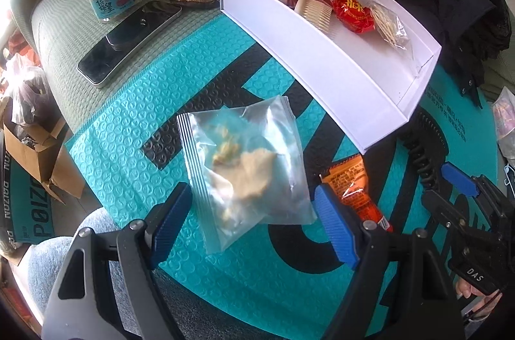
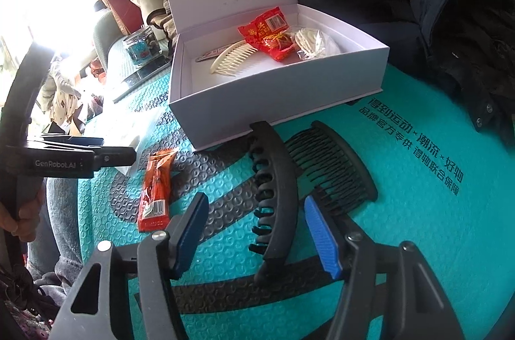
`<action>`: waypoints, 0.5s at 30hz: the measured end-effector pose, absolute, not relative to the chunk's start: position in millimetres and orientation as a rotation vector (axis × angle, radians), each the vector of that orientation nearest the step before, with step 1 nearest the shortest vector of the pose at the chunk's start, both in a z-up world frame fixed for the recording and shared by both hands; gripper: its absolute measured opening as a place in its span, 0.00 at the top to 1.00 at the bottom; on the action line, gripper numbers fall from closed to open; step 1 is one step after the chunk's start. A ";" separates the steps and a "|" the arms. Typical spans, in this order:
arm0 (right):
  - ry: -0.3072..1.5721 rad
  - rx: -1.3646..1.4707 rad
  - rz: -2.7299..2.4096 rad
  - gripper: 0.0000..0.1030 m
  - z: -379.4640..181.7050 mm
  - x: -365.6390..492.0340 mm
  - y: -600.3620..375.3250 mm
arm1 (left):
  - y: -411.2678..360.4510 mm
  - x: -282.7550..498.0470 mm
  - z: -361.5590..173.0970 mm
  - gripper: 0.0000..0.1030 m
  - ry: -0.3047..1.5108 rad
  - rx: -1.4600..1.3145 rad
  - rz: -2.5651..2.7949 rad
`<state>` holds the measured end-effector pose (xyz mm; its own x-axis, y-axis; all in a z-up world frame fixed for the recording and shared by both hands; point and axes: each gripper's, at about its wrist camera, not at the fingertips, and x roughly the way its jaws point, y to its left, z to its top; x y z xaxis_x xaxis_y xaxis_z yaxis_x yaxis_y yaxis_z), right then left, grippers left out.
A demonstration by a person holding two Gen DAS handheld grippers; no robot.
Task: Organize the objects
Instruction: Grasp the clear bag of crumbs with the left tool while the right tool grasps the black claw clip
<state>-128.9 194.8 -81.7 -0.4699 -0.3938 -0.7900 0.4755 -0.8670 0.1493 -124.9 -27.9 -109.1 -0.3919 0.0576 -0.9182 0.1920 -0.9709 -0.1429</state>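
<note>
Here, between the spread jaws of the right gripper (image 2: 254, 235): the black claw clip (image 2: 273, 188), flat on the teal mailer (image 2: 402, 211), long axis running straight ahead along the fingers, near end level with the pads, far end toward the white box (image 2: 280, 102). Neither pad pressing on the clip; a wide gap at the left pad, a narrow one at the right. Just right of the clip and beyond the right pad: the black comb (image 2: 334, 166). Farther left: the left gripper (image 1: 254, 224), jaws apart, straddling the clear zip bag (image 1: 244, 163) without clamping it. Right hand plainly nearer the clip. Closing across the clip's narrow width judged sufficient; box ahead and open.
</note>
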 end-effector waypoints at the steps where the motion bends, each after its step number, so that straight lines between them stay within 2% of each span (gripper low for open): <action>1: 0.132 1.233 -2.331 0.49 -84.6 -131.8 193.1 | -30.2 -125.5 -109.9 0.25 0.355 1.679 -2.528; 2: 0.146 1.252 -2.332 0.56 -88.1 -134.4 190.8 | -32.4 -126.5 -110.6 0.25 0.357 1.672 -2.523; 3: 0.164 1.266 -2.337 0.58 -91.4 -136.6 188.5 | -34.3 -127.6 -111.0 0.25 0.356 1.665 -2.518; 9: 0.194 1.247 -2.332 0.59 -91.7 -134.9 179.2 | -38.8 -141.9 -114.2 0.20 0.315 1.650 -2.496; 12: 0.221 1.247 -2.323 0.69 -90.7 -133.9 178.3 | -41.1 -143.9 -116.7 0.15 0.312 1.641 -2.492; 15: 0.208 1.256 -2.295 0.69 -90.6 -134.1 179.0 | -42.1 -148.0 -123.0 0.08 0.281 1.640 -2.483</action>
<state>-134.1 179.0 -90.6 -0.4407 -0.3615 -0.8216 0.5033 -0.8574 0.1074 -148.0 -42.1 -123.0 -0.3897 -0.0239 -0.9206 0.2294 -0.9707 -0.0719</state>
